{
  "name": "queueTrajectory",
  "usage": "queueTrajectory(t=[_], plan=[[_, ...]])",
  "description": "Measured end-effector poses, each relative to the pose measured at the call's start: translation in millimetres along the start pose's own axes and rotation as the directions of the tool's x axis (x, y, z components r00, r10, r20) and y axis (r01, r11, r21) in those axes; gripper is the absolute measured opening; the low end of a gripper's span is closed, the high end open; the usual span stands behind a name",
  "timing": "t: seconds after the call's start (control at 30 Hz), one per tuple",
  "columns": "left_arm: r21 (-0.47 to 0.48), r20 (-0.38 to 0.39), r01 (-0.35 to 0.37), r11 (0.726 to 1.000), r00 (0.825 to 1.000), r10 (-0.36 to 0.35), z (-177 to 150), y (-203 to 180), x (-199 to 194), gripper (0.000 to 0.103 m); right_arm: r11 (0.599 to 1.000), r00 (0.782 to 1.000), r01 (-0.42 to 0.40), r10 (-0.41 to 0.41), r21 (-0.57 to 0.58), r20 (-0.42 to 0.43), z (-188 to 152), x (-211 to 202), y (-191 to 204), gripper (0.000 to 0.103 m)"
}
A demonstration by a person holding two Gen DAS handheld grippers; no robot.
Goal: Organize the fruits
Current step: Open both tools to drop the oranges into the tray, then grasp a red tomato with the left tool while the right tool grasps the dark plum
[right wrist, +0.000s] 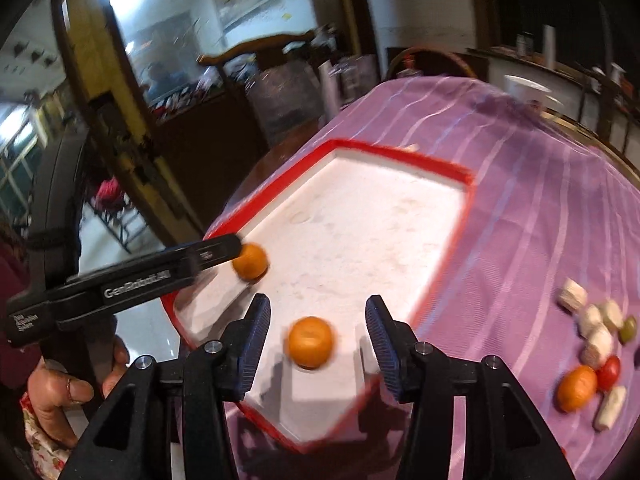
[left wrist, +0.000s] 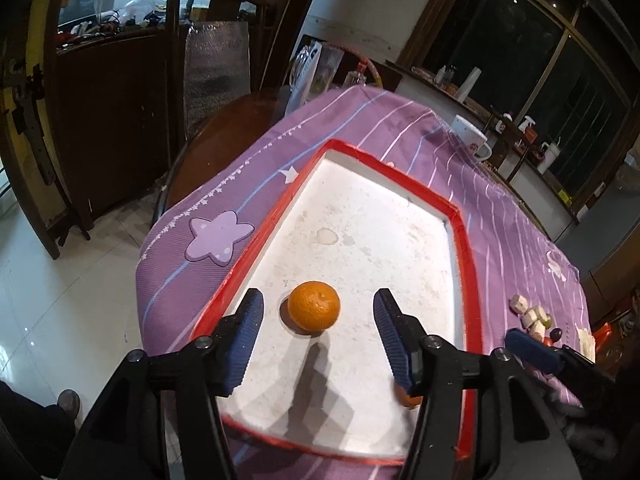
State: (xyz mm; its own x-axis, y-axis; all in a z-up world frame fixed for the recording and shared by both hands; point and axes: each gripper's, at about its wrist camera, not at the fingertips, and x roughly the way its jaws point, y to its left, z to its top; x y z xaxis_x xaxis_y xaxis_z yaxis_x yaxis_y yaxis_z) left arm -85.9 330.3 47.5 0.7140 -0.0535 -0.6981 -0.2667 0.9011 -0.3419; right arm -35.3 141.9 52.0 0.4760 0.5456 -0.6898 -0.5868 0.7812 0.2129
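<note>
Right now both grippers sit over a red-rimmed white tray point(left wrist: 466, 240) on a purple striped cloth point(left wrist: 400, 120), each w/ jaws apart and nothing pinched. Left gripper point(left wrist: 318, 312): blue ribbed pads stand clear on either side of a mandarin point(left wrist: 314, 311), which rests on the tray floor near the tray's 7 o'clock corner in the left wrist view; gaps show on both sides, so no grip. Right gripper point(right wrist: 318, 318): same story, a second mandarin point(right wrist: 311, 342) lies on the tray floor between its pads w/ space either side, close to the tray's near edge at approx 6 o'clock in the right wrist view. That view is blurred. In it the left gripper comes in from 9 o'clock, its tip by the first mandarin, and a hand point(right wrist: 76, 384) grips its handle at bottom left. Off the tray, at approx 4 o'clock on the cloth, lies a loose pile: a third mandarin point(right wrist: 577, 387), a cherry tomato point(right wrist: 609, 372), a green grape point(right wrist: 628, 329) and several pale chunks point(right wrist: 596, 322), can't tell what. A white mug point(left wrist: 470, 134) stands at the cloth's far edge, approx 1 o'clock.
</note>
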Motion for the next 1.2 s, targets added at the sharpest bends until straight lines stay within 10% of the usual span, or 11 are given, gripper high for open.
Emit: queueTrajectory(t=[0.53,1.2], plan=[[0.216,-0.011,0.099,0.971,0.995,-0.099,-29.2,-105.3,-28.4,0.060,0.875,0.942,0.264,-0.325,0.407,0.087,-75.0,-166.5,-182.7,0.056],[0.386,-0.150,0.139,0.912,0.985,-0.087,-81.4,-192.5,3.8,0.060,0.857,0.951,0.241,-0.302,0.456,0.066,-113.2,-164.9,-227.2,0.056]])
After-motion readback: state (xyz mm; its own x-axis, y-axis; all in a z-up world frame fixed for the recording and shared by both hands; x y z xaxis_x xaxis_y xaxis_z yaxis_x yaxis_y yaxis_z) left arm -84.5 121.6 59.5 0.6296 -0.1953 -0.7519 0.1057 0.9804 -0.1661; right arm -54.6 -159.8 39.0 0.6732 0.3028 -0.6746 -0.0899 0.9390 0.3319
